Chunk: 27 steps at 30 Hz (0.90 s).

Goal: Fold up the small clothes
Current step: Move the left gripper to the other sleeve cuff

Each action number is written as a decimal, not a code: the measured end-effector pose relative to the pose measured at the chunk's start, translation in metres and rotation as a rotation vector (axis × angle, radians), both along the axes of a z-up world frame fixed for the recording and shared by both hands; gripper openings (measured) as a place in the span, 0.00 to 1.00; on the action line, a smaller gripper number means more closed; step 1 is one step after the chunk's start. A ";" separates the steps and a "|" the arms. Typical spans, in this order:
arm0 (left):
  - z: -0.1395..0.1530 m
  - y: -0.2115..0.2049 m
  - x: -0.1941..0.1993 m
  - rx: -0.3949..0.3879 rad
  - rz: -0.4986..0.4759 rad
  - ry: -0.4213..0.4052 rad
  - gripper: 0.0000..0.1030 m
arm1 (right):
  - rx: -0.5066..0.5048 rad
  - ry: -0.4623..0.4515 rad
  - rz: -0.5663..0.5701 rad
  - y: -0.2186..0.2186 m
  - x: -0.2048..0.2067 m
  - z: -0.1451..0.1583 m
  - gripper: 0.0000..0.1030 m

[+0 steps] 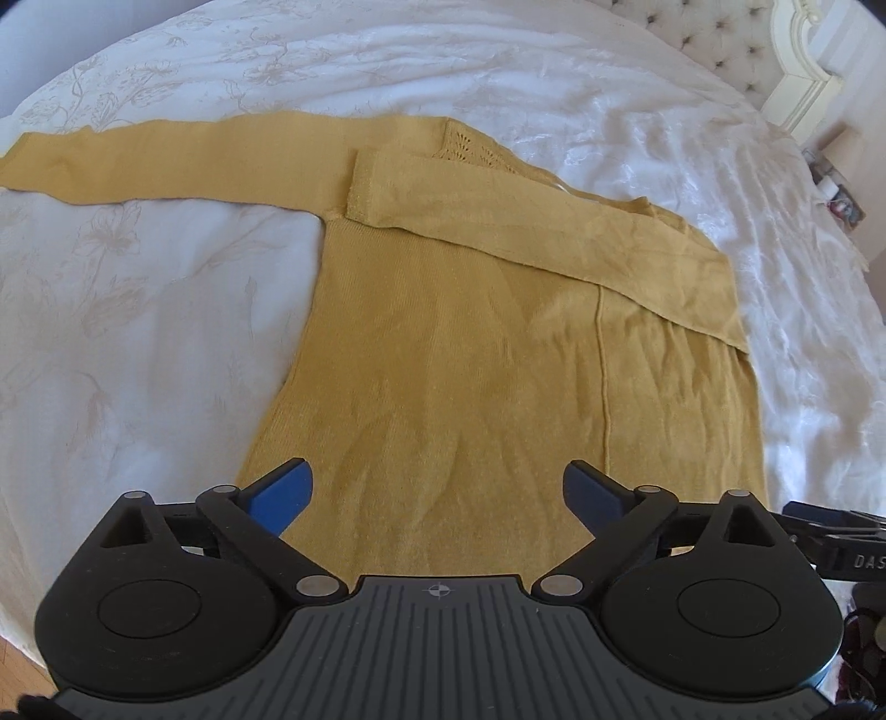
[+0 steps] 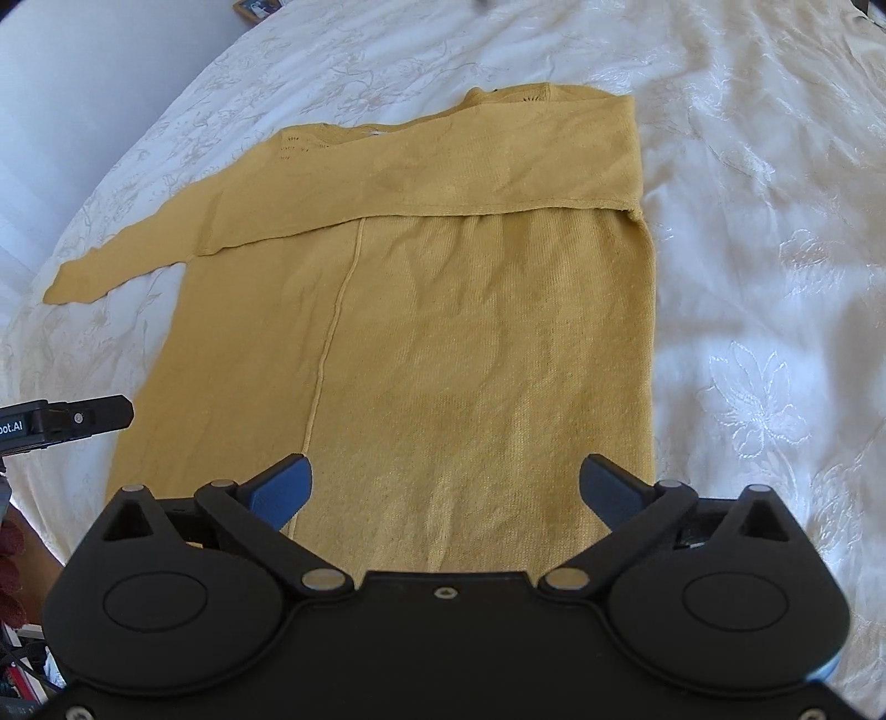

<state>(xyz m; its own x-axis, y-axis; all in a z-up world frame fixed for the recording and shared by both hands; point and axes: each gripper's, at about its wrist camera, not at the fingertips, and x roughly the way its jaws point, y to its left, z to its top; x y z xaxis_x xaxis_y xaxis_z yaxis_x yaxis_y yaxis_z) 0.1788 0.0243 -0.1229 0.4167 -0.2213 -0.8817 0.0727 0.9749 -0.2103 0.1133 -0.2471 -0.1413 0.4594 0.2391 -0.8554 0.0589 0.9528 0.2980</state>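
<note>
The left gripper (image 1: 437, 493) has its blue-padded fingers (image 1: 290, 490) spread wide with nothing between them, poised over the lower part of a mustard-yellow knitted long-sleeved sweater (image 1: 470, 360). The right gripper (image 2: 446, 487) is likewise spread wide and empty above the same sweater (image 2: 443, 332). The garment lies flat on a white floral-embroidered bedspread (image 1: 138, 304); one sleeve is folded across the chest, the other stretches out to the left. Its hem is hidden behind both gripper bodies. A tufted cream headboard (image 1: 736, 50) is cut off at the left view's edge.

Sweater (image 1: 454, 354) lies on bedspread (image 1: 138, 310), one sleeve (image 1: 542, 227) across it.
</note>
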 end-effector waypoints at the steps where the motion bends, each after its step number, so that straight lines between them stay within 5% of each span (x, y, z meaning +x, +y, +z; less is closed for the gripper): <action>1: 0.000 0.000 -0.003 -0.012 0.011 0.001 1.00 | 0.003 -0.006 0.001 0.001 -0.002 0.001 1.00; 15: 0.025 0.033 0.004 -0.046 0.058 -0.069 1.00 | 0.045 -0.061 -0.040 0.008 -0.010 0.017 1.00; 27: 0.044 0.150 0.073 -0.039 0.169 -0.190 0.98 | 0.088 -0.124 -0.086 0.058 0.020 0.044 1.00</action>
<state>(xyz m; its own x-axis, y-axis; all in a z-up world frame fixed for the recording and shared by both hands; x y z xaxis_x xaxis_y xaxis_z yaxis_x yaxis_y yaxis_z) 0.2519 0.1742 -0.0789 0.6080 -0.1667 -0.7762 -0.0488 0.9680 -0.2461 0.1336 -0.1890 -0.0974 0.5816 0.2659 -0.7688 0.0965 0.9159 0.3897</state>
